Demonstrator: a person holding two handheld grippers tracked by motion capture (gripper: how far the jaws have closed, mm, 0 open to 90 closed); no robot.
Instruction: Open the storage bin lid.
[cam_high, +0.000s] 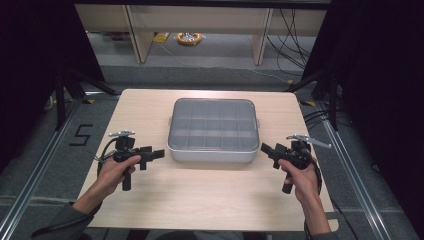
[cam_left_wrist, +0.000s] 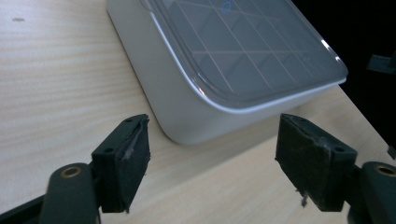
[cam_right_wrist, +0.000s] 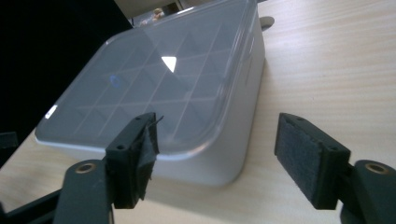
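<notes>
A white box (cam_high: 210, 154) with a clear lid (cam_high: 214, 122) and a grid of compartments inside sits in the middle of the wooden table (cam_high: 200, 195). My left gripper (cam_high: 156, 155) is open, held just left of the box's near left corner (cam_left_wrist: 196, 121), jaws pointing right at it. My right gripper (cam_high: 267, 149) is open too, just right of the near right corner (cam_right_wrist: 219, 158), pointing left. In the left gripper view my gripper (cam_left_wrist: 212, 161) frames that corner with nothing between the pads. In the right gripper view my gripper (cam_right_wrist: 217, 156) frames the other corner the same way.
Wooden shelving legs (cam_high: 137, 35) and a yellow cable coil (cam_high: 189, 38) stand on the floor beyond the table. Black stands (cam_high: 70, 85) and cables (cam_high: 320, 115) flank the table. A "5" mark (cam_high: 81, 135) is taped on the floor at left.
</notes>
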